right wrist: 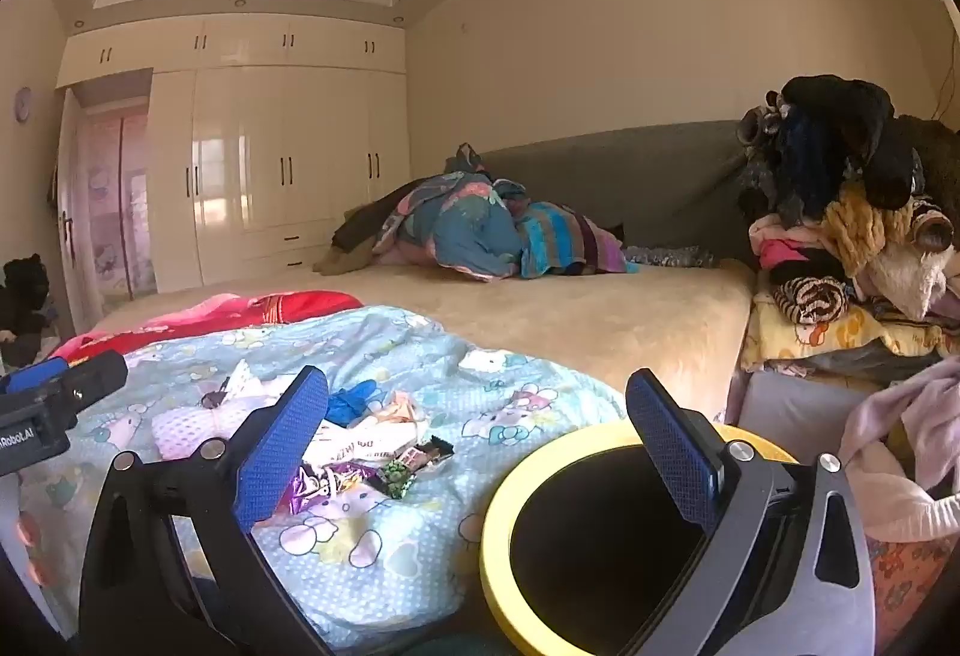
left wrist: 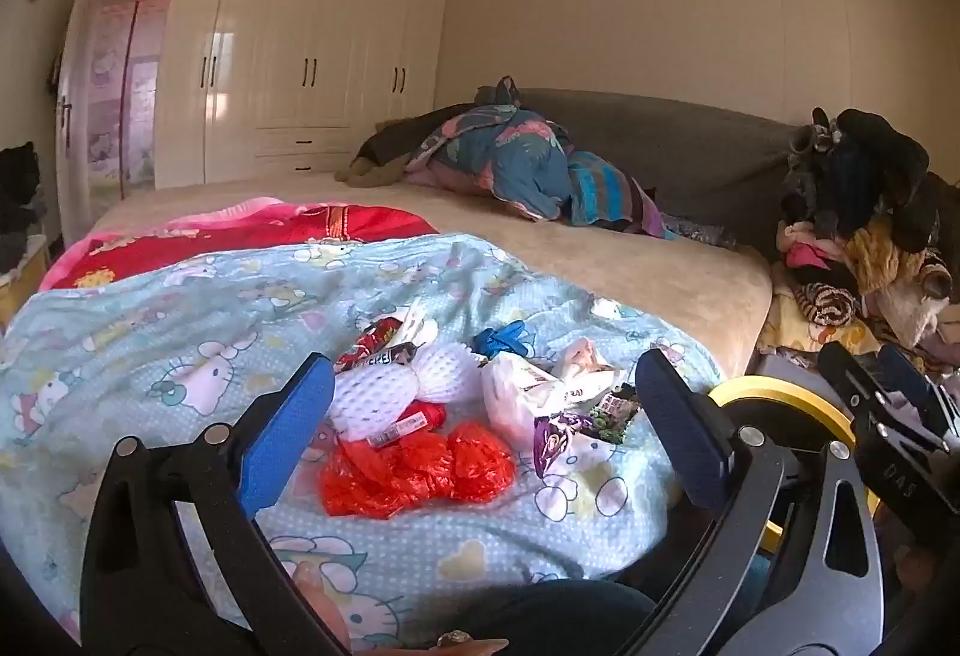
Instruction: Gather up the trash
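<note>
Red crumpled plastic bag among wrappers

text: "DAS" on right tool body | "Robot.AI" on left tool body | wrapper print partly legible: "ERE" | other wrappers unreadable

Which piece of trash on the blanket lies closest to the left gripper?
The crumpled red plastic bag, lying nearest between the open left gripper fingers; other wrappers lie farther back.
</note>
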A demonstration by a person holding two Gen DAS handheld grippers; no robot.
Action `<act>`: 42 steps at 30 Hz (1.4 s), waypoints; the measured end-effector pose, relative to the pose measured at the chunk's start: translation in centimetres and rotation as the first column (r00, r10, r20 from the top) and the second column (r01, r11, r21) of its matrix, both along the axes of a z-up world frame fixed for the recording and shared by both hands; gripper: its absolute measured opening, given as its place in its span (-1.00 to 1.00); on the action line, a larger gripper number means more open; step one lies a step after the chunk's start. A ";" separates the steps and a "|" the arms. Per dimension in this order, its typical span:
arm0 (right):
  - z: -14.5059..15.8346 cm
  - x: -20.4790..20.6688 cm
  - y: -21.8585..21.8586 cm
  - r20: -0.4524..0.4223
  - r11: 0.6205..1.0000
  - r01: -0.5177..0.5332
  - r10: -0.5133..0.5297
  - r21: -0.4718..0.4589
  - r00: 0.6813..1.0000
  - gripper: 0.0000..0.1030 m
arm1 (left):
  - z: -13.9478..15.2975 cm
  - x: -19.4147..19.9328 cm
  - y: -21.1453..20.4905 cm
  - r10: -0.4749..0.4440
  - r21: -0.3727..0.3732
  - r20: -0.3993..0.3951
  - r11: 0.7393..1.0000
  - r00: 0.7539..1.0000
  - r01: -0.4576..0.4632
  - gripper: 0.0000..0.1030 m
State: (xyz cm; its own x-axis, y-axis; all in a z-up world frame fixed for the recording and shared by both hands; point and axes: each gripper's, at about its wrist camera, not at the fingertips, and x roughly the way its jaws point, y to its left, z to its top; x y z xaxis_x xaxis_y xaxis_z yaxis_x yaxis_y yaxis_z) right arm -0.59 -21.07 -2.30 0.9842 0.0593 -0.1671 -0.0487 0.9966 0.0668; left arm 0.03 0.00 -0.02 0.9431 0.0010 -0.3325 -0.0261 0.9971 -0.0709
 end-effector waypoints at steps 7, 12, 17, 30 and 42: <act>-0.1 0.3 0.3 -0.015 1.000 -0.008 0.008 -0.010 1.000 0.88 | 0.3 -0.5 0.7 0.004 -0.054 0.017 0.999 1.000 -0.003 0.80; -0.3 0.1 0.2 -0.010 1.000 -0.010 0.009 -0.013 1.000 0.88 | 0.1 -0.6 0.9 0.001 -0.053 0.009 0.999 1.000 -0.001 0.80; -0.4 0.1 0.3 -0.010 1.000 -0.011 0.011 -0.013 1.000 0.88 | -0.1 -0.6 0.4 -0.004 -0.030 0.017 1.000 1.000 0.004 0.80; -0.6 0.2 0.5 -0.014 1.000 -0.014 0.013 -0.012 1.000 0.88 | -0.1 -0.6 -0.1 -0.015 -0.017 0.021 1.000 1.000 0.015 0.80; -0.5 0.3 0.5 -0.016 1.000 -0.014 0.014 -0.012 1.000 0.88 | 0.1 -0.7 -0.1 -0.014 -0.019 0.023 1.000 1.000 0.015 0.80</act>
